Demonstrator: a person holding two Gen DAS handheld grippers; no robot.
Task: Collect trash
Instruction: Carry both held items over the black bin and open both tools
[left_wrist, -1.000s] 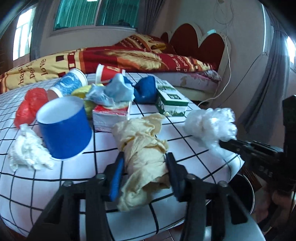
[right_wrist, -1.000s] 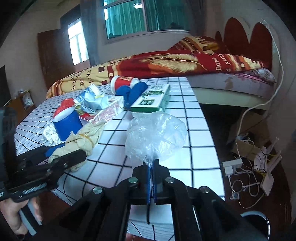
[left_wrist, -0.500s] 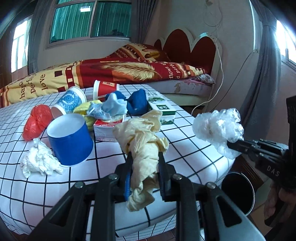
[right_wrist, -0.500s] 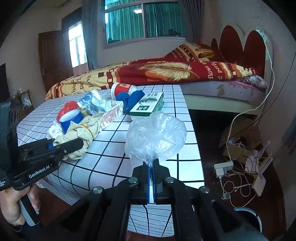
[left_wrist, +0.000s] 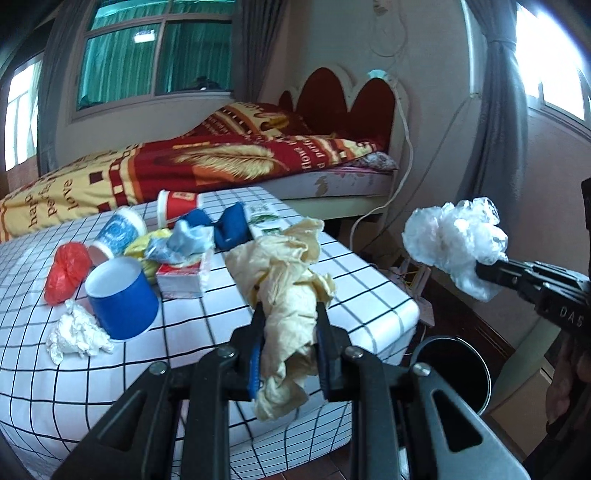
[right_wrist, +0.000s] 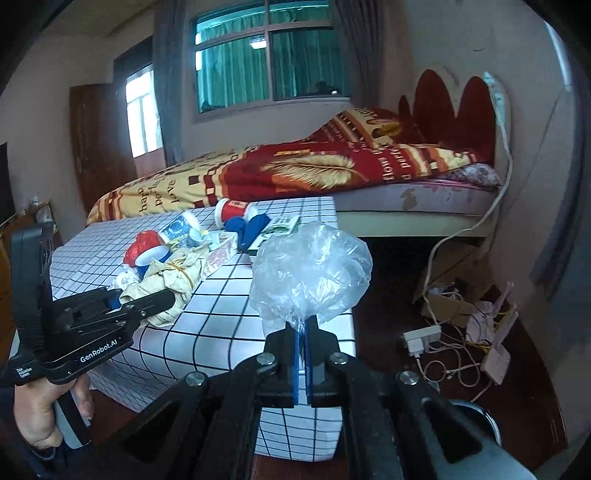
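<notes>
We saw open air past the table (left_wrist: 373, 295) corner, above the dark bin (left_wrist: 454, 373) on the floor. Cups, cartons and wads crowded the table's middle, the blue cup (left_wrist: 122, 299) nearest its front. Cables and a power strip (right_wrist: 421, 338) littered the floor towards the bed (right_wrist: 406, 195).

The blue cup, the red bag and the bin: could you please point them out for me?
blue cup (left_wrist: 123, 308), left wrist view, on its outer side wall.
red bag (left_wrist: 66, 271), left wrist view, on the middle of the crumpled plastic.
bin (left_wrist: 480, 360), left wrist view, on its right rim.
</notes>
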